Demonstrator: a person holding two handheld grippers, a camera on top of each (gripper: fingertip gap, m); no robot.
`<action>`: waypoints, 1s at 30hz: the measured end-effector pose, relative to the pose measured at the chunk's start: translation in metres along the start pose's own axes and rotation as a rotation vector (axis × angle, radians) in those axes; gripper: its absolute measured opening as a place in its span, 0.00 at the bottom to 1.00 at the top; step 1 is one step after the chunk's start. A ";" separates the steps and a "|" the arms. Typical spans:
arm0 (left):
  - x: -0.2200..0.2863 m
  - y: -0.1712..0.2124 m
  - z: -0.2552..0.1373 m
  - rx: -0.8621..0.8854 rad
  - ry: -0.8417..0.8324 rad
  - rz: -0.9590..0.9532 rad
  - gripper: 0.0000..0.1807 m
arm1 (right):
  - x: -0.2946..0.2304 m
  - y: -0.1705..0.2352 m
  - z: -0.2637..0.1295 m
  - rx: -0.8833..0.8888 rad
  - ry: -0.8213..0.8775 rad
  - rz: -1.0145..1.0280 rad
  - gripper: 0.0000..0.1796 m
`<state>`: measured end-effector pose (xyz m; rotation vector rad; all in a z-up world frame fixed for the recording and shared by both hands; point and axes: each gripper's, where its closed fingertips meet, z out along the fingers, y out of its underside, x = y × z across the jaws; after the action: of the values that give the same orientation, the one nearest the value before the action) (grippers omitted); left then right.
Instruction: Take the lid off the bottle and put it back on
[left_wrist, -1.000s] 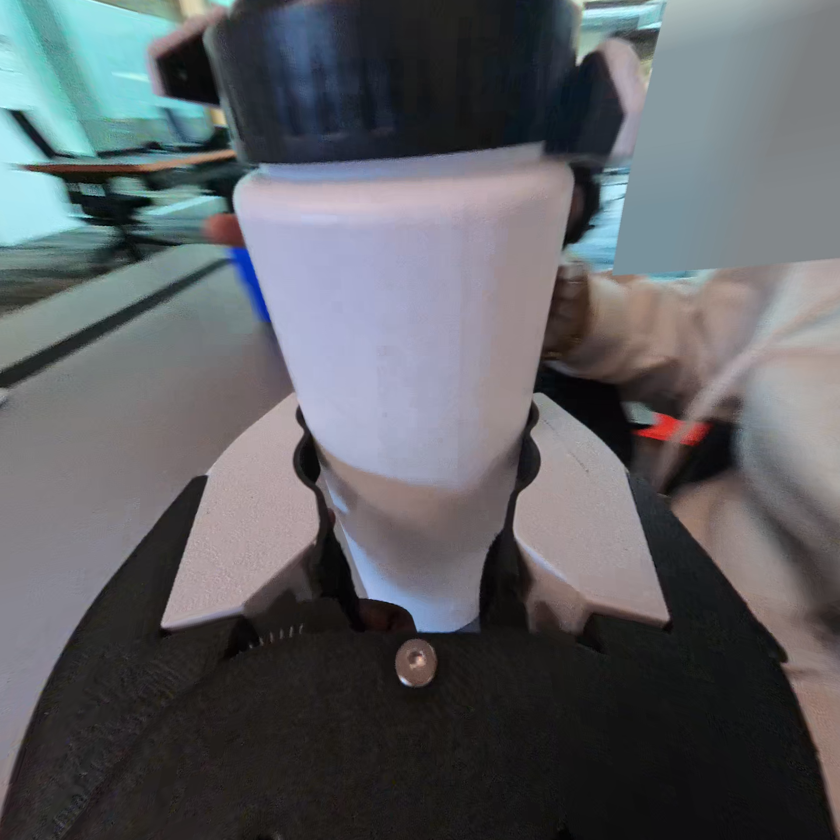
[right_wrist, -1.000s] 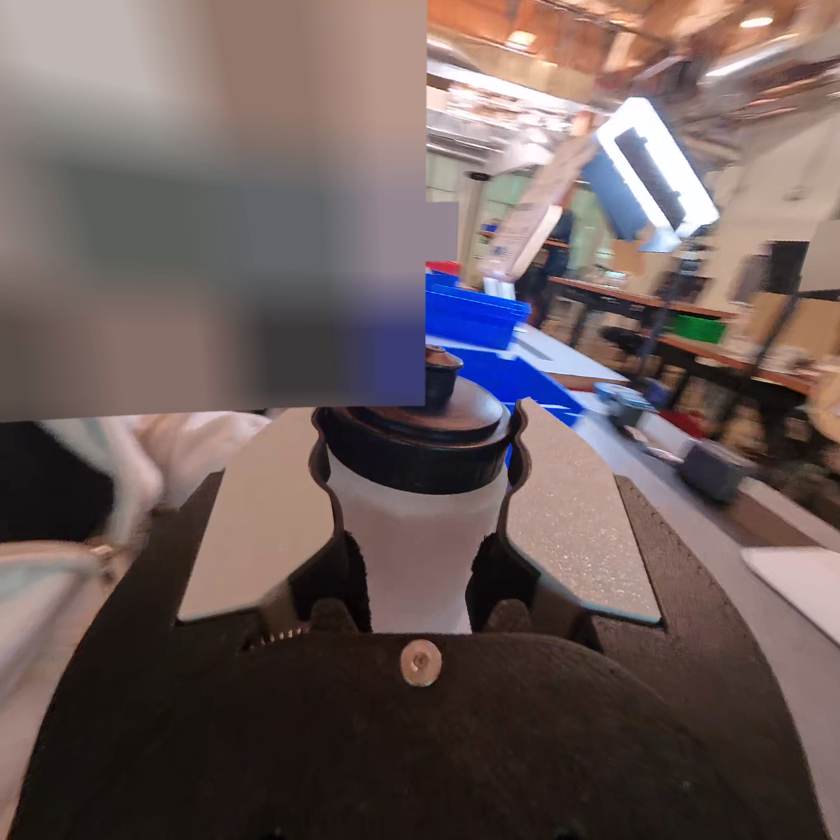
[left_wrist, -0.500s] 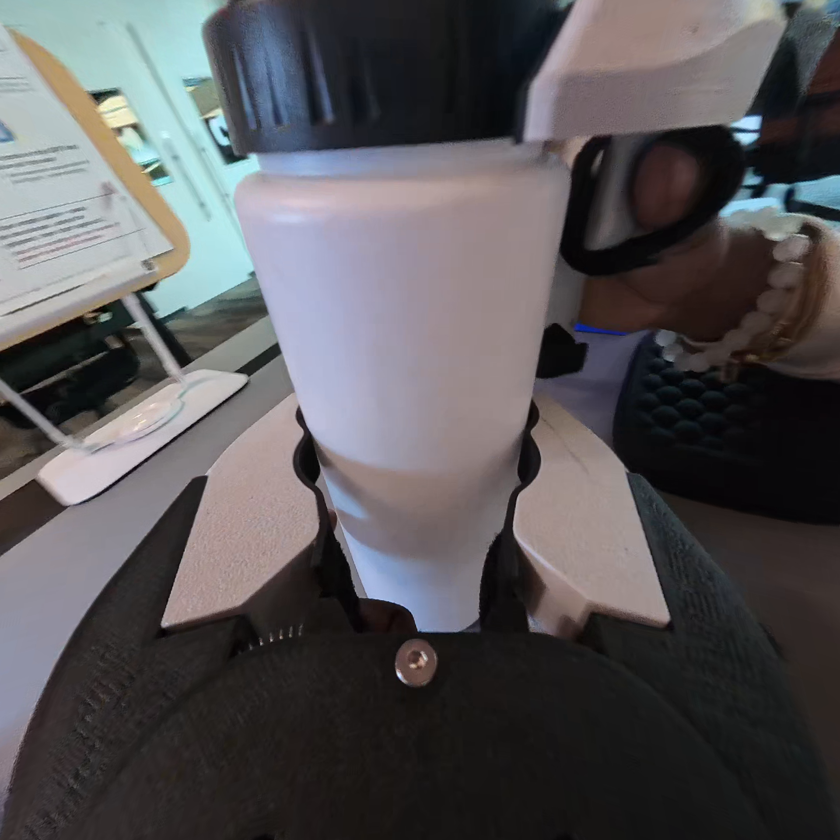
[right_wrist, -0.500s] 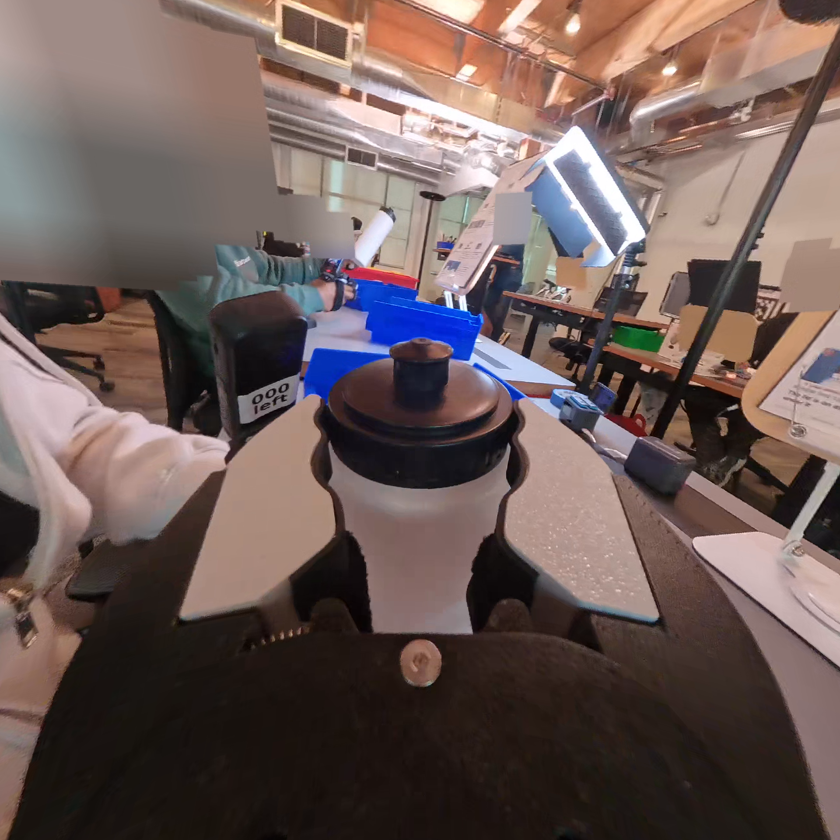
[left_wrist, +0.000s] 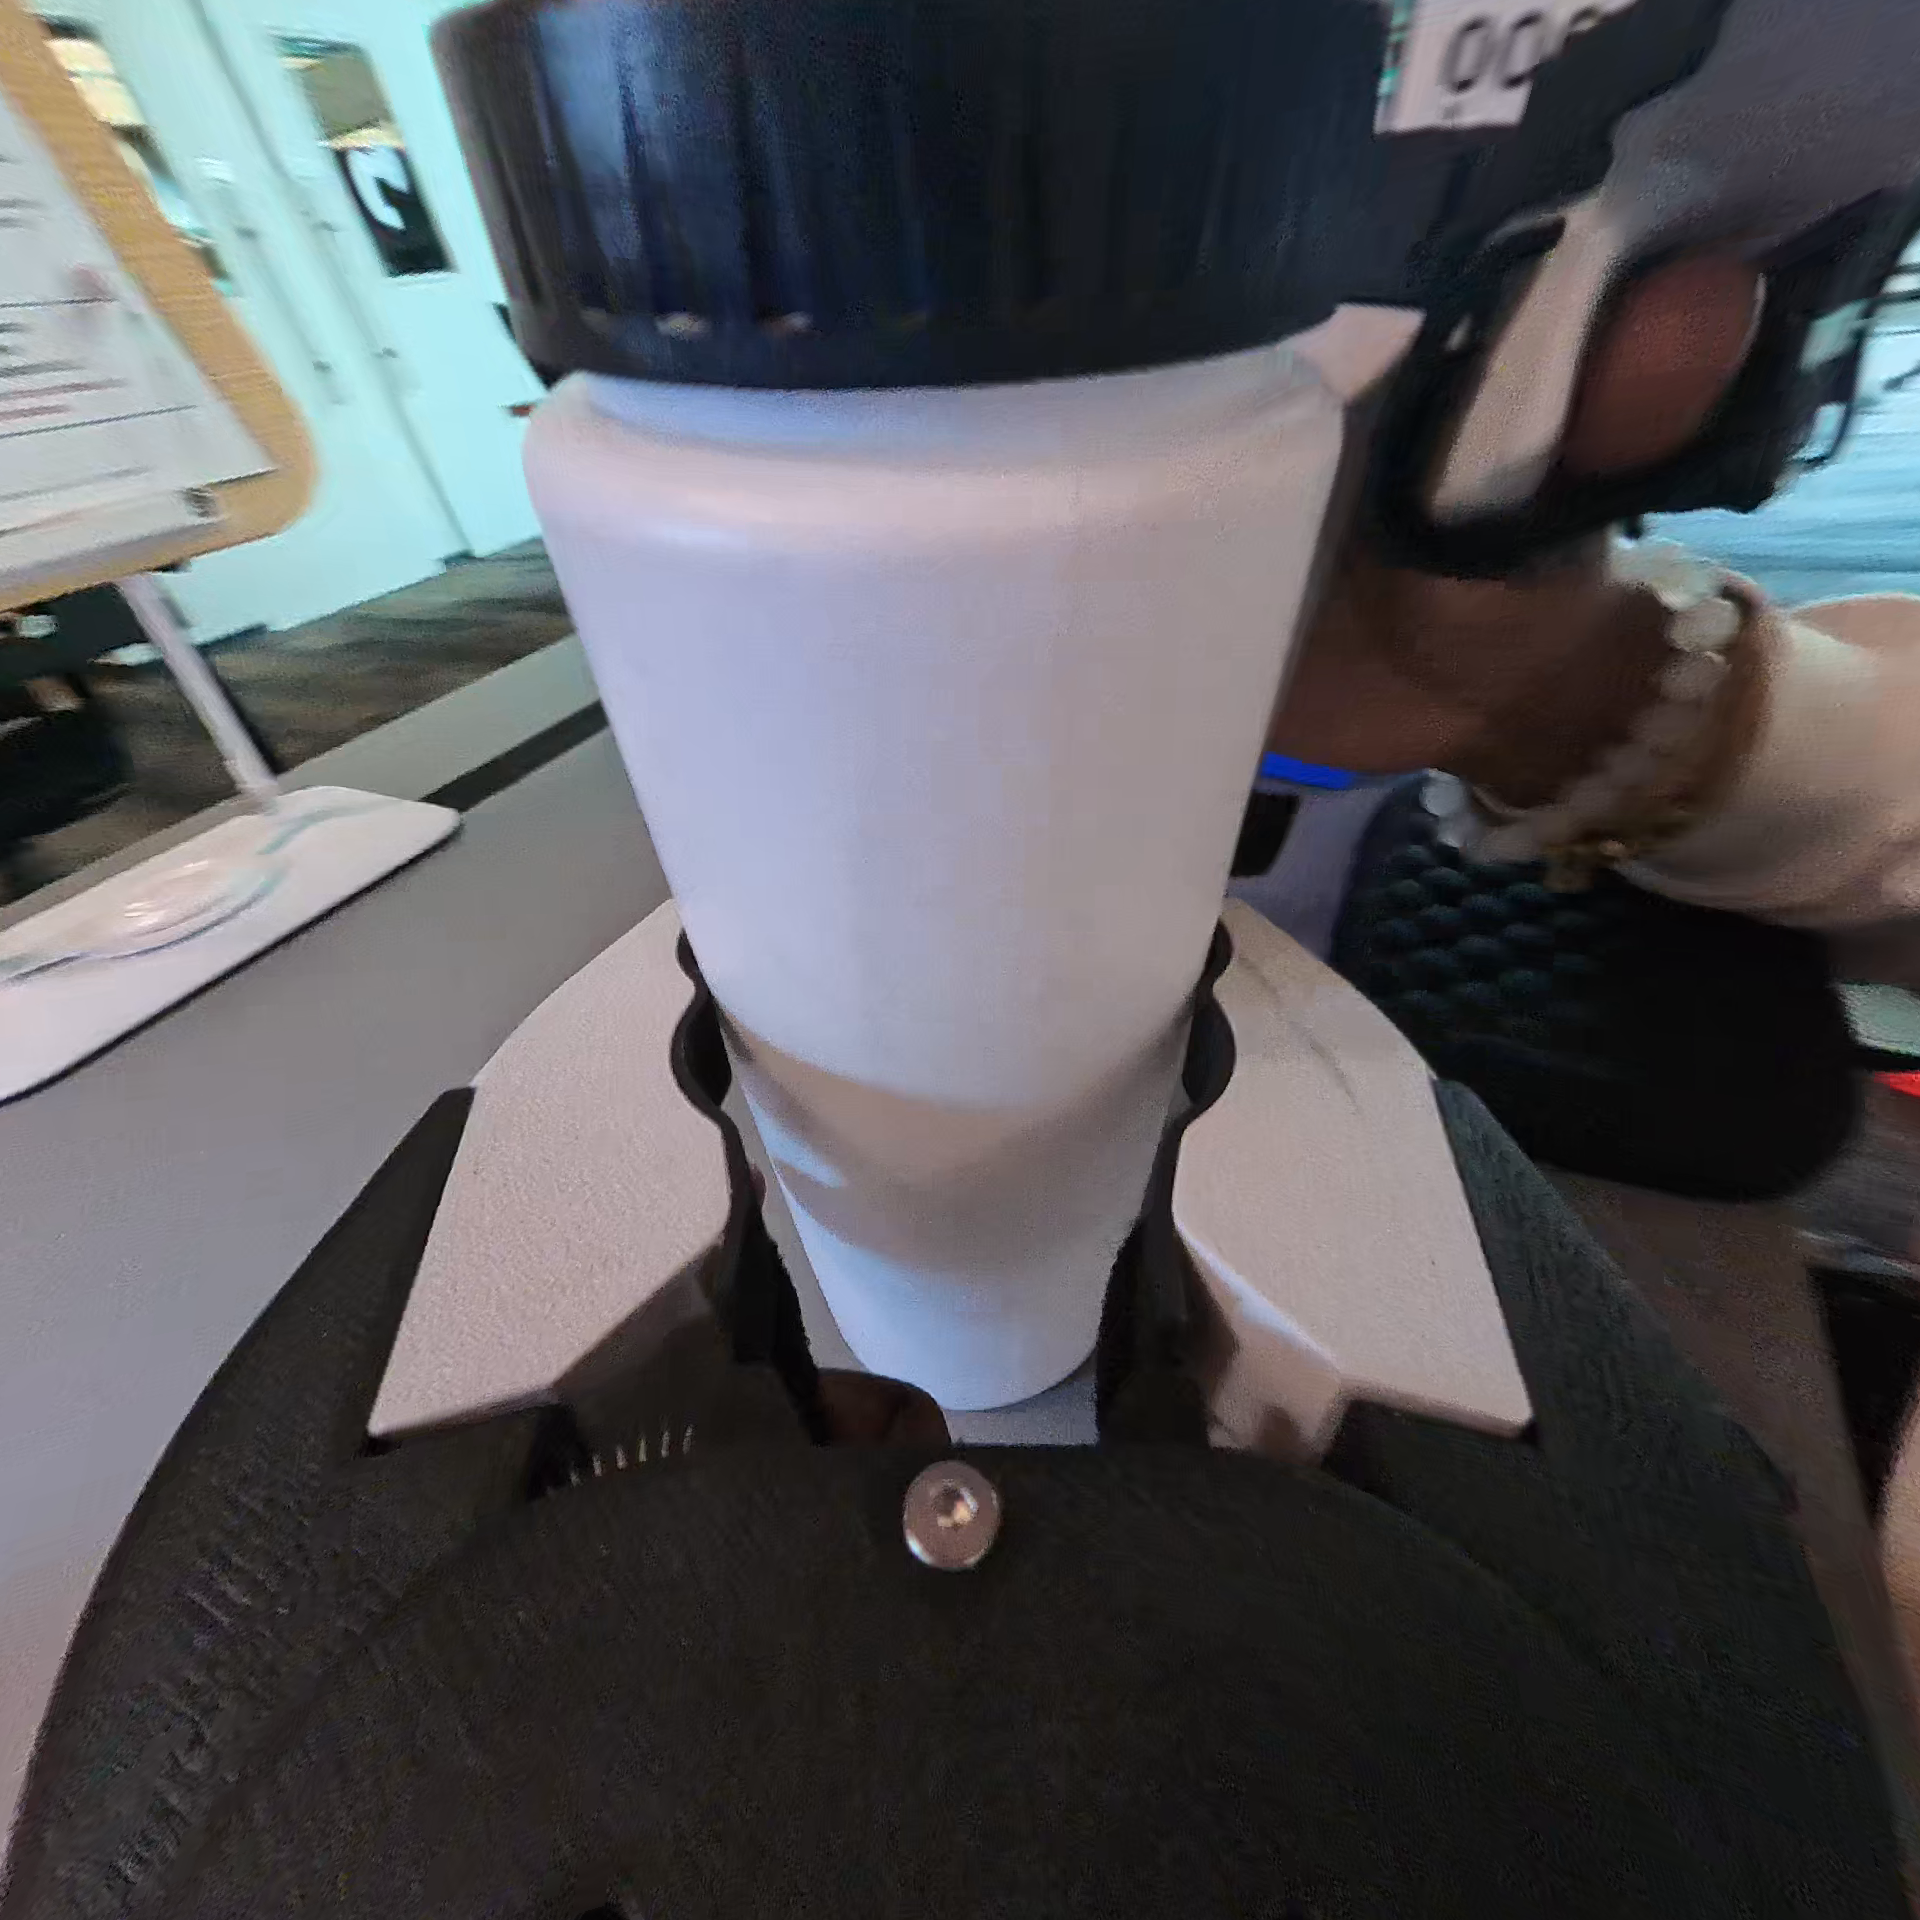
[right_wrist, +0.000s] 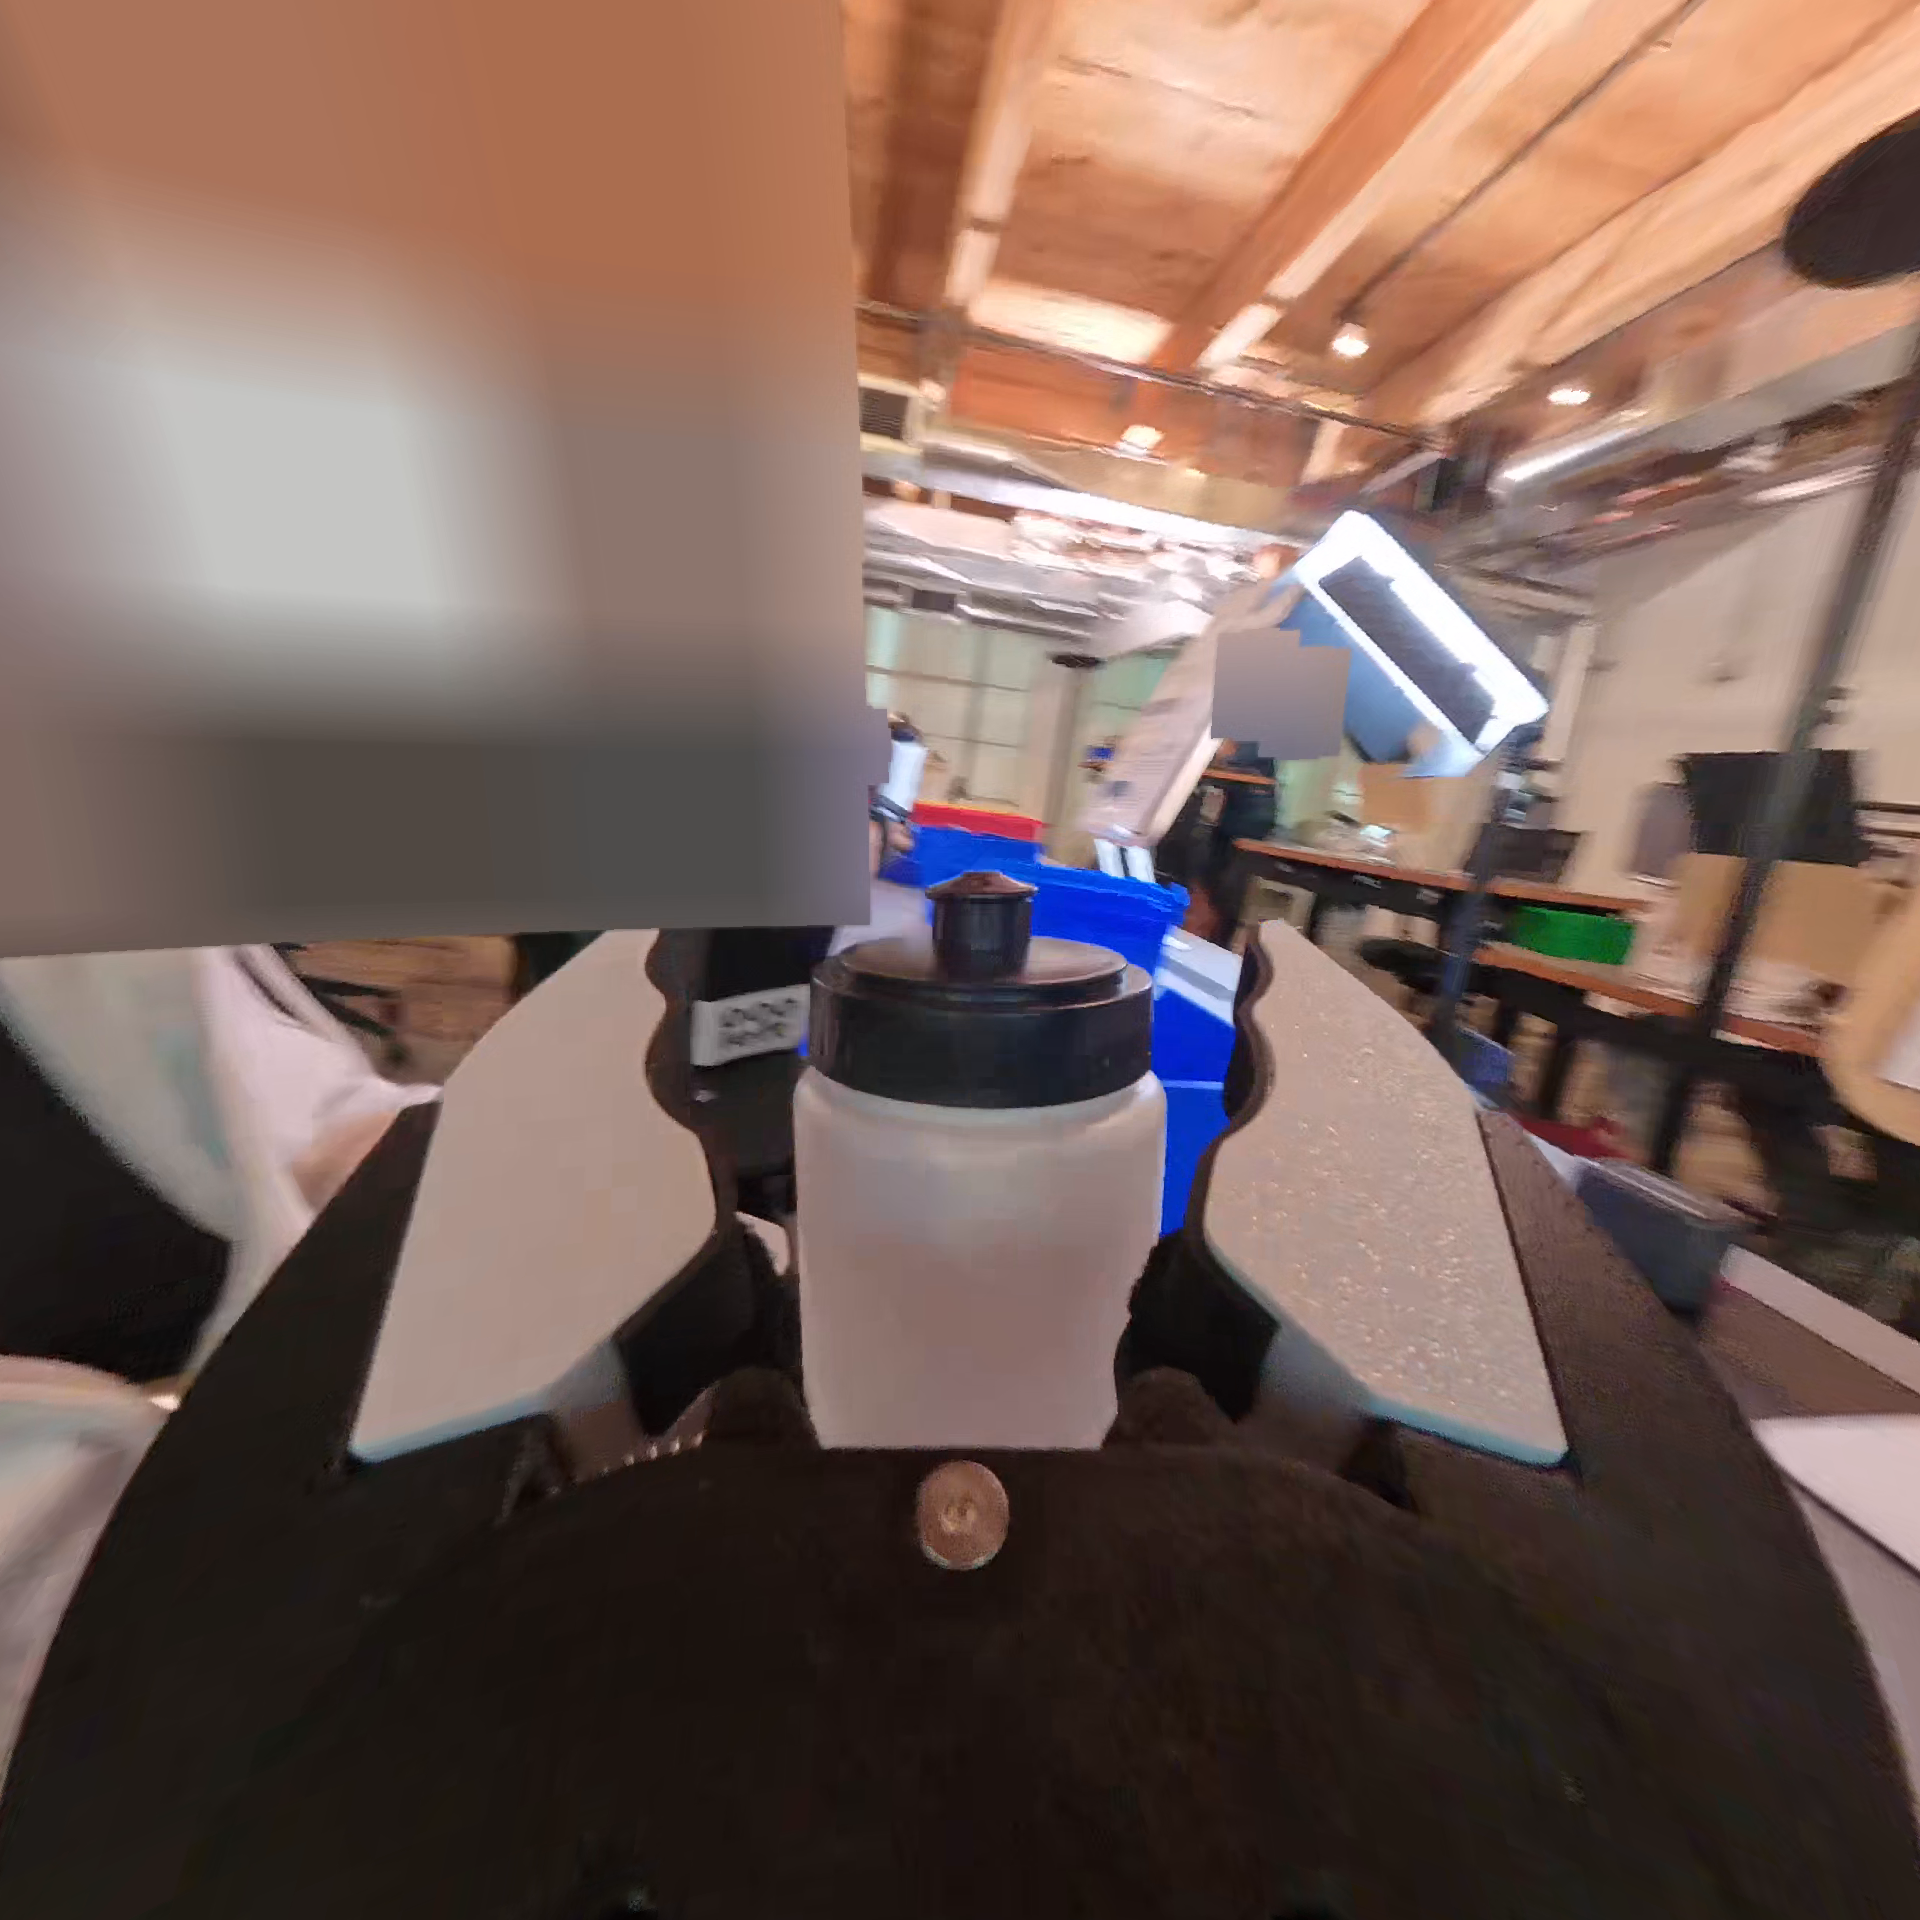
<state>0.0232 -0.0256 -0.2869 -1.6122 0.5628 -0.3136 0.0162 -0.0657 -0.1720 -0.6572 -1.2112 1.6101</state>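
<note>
While the left gripper (left_wrist: 951, 1039) is clamped around the lower body of the white bottle (left_wrist: 935, 748), the black ribbed lid (left_wrist: 925, 177) sits on its neck. At left, a white stand base (left_wrist: 197, 894) lies on the grey table (left_wrist: 260, 1101). The right gripper (right_wrist: 961, 1101) has its fingers (right_wrist: 1351, 1195) spread apart, not touching the lid. Behind are blue bins (right_wrist: 1101, 914) and a wooden ceiling (right_wrist: 1195, 187).

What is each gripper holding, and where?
Left gripper holds the bottle by its lower body. Right gripper is open around the lid, holding nothing.
</note>
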 end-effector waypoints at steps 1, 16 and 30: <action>-0.003 0.001 0.001 -0.004 -0.031 0.011 0.48 | 0.003 0.006 0.001 -0.046 0.039 -0.031 0.53; 0.027 -0.002 -0.001 0.019 0.187 0.003 0.48 | -0.018 0.005 -0.004 -0.043 -0.174 0.150 0.48; 0.047 -0.004 -0.006 0.021 0.319 0.024 0.48 | -0.028 0.008 -0.003 -0.128 -0.174 0.114 0.40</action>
<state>0.0606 -0.0551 -0.2876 -1.5436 0.8180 -0.5632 0.0263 -0.0899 -0.1845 -0.6881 -1.4358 1.7229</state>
